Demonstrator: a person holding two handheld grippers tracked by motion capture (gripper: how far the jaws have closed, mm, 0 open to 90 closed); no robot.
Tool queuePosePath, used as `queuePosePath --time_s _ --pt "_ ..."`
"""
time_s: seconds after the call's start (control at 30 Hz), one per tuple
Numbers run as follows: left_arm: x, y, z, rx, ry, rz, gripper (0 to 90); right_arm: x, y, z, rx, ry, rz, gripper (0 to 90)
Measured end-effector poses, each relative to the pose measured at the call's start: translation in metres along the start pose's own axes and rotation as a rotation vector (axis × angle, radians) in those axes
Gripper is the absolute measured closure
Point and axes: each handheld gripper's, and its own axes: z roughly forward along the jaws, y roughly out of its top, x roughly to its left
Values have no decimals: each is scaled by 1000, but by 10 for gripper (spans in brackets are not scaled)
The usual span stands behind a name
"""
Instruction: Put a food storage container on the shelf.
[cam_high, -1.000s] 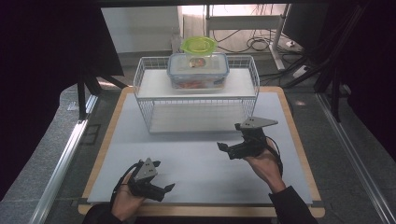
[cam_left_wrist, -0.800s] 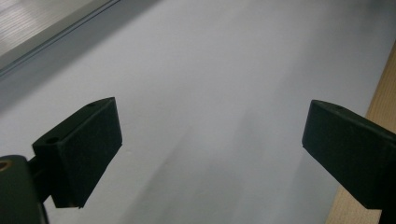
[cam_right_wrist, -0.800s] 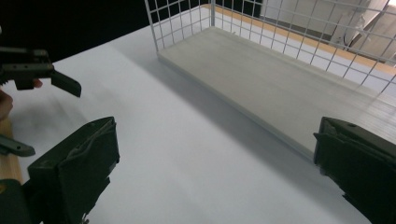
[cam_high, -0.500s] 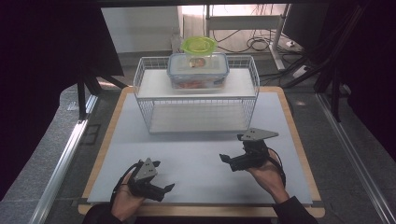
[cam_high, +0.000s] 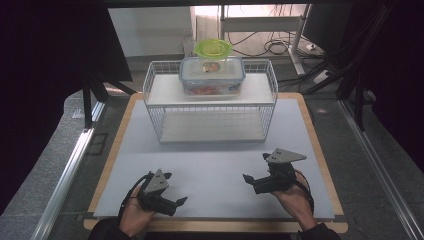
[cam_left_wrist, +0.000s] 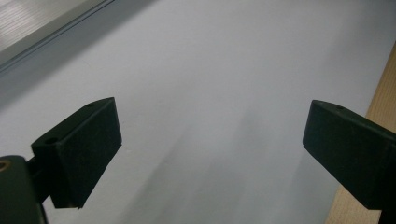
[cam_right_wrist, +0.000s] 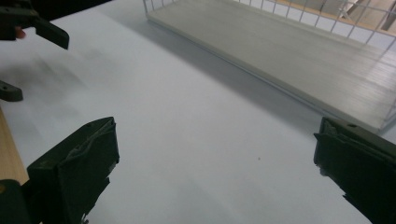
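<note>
Both pairs of jaws stand wide apart with nothing between them. The right gripper (cam_high: 256, 183) hovers low over the pale mat (cam_high: 210, 170) at the near right of the bench (cam_high: 320, 150); a second ago it was farther forward and higher, closer to the wire rack (cam_high: 156, 100), and it has since drawn back towards the person and dropped. In the right gripper view its jaws frame bare mat, with the rack's lower shelf (cam_right_wrist: 299, 51) well ahead. The left gripper (cam_high: 170, 204) rests near the front edge of the bench, in the same spot as a second ago; its own view looks down at blank mat with the wooden edge of the bench (cam_left_wrist: 385, 93) alongside.

The clear food container (cam_high: 212, 76), with a blue-rimmed lid and something reddish inside, sits on the rack's upper shelf (cam_high: 165, 92), well apart from both grippers. A lime-green bowl (cam_high: 213, 49) stands just behind it; whether the two touch cannot be told.

The right hand's retreat, with empty jaws, reads as a withdrawal from the rack: the container seems already set in its place on the upper shelf, and both hands look to be settling at rest. Little, if anything, appears left to do with the container.
</note>
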Motion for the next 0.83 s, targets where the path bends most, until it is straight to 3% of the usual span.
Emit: queuePosePath --time_s 0.27,0.63,0.83 --pt "0 0 2 9 -7 -5 31 2 -19 -2 43 -30 -6 0" --pt "0 0 4 23 -14 -7 25 1 -42 4 94 -11 31 0" --pt "0 0 4 25 -12 -6 26 -1 -46 8 118 -17 43 0"
